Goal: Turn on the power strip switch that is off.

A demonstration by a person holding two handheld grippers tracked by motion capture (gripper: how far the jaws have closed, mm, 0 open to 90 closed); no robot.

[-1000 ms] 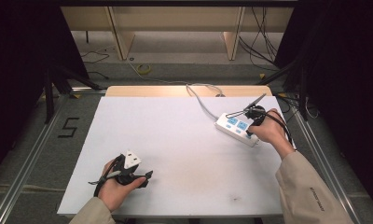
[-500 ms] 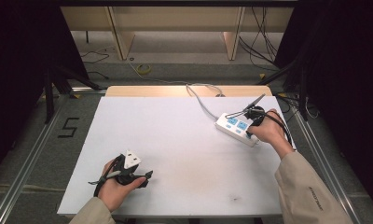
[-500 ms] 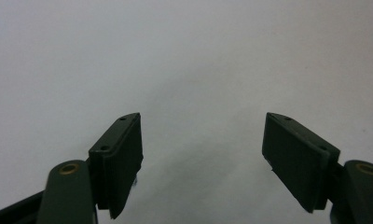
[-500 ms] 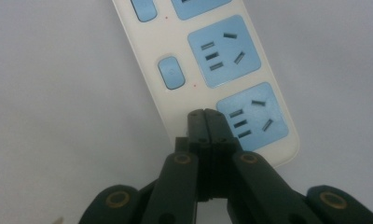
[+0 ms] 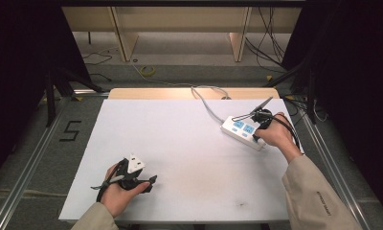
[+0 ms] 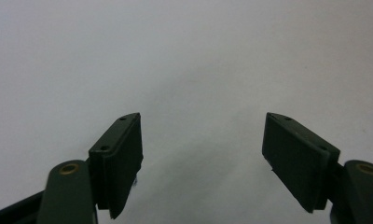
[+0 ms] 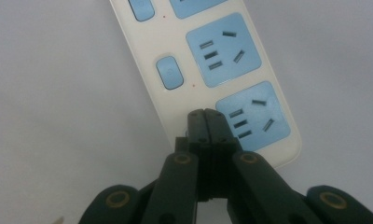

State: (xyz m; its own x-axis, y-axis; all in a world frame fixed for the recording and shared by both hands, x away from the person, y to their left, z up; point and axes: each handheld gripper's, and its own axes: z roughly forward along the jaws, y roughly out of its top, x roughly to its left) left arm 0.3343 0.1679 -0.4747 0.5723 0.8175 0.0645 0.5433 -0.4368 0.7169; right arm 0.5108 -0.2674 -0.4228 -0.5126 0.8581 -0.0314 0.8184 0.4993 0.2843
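Observation:
A white power strip [image 5: 242, 131] with blue sockets lies at the table's right side, its grey cable [image 5: 204, 100] running off the far edge. My right gripper [image 5: 259, 129] is shut, its tips pressed down on the strip's near end. In the right gripper view the shut jaws meet at the tips [image 7: 206, 116] over the strip [image 7: 175, 37], next to the nearest blue socket [image 7: 254, 116] and below a blue switch button [image 7: 169, 73]. My left gripper [image 5: 149, 182] rests at the front left of the white table [image 5: 180, 143]. It stands open [image 6: 201, 154] over bare tabletop with nothing between its pads.
Dark curtains flank the table on both sides. Beyond the far edge are wooden shelving legs and cables on the floor. A "5" mark [image 5: 71, 130] sits on the floor to the left.

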